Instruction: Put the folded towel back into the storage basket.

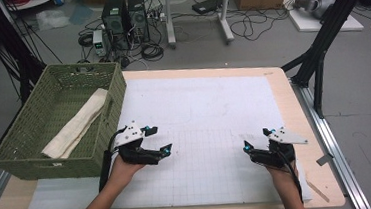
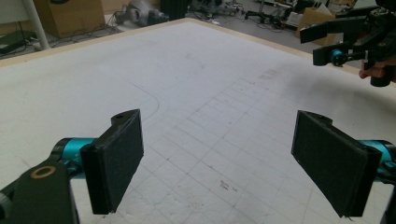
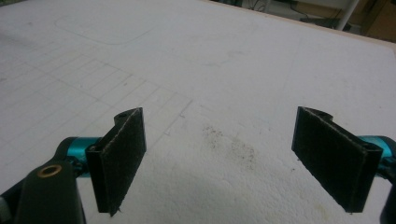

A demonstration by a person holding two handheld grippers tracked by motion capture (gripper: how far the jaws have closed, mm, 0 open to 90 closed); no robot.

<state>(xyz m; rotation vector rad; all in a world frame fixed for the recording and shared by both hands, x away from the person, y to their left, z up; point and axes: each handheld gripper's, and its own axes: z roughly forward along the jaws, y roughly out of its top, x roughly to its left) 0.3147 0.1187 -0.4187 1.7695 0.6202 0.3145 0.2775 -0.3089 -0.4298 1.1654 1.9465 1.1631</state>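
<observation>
My left gripper (image 1: 158, 139) hovers over the white gridded mat (image 1: 199, 113), just right of the green basket (image 1: 105, 156), held by a hand from below. Its jaws stand wide apart with nothing between them (image 2: 218, 161). My right gripper (image 1: 256, 139) is over the mat's right part, also open and empty (image 3: 219, 158). In the left gripper view the right gripper (image 2: 343, 42) appears at the top right, apart from the left one. A rolled cream towel (image 1: 77, 125) lies diagonally inside the basket.
The mat covers most of a wooden table (image 1: 294, 111). The basket overhangs the table's left side. Black frame legs (image 1: 319, 49) stand off the right edge. On the floor behind are computer towers (image 1: 125, 16), cables and boxes.
</observation>
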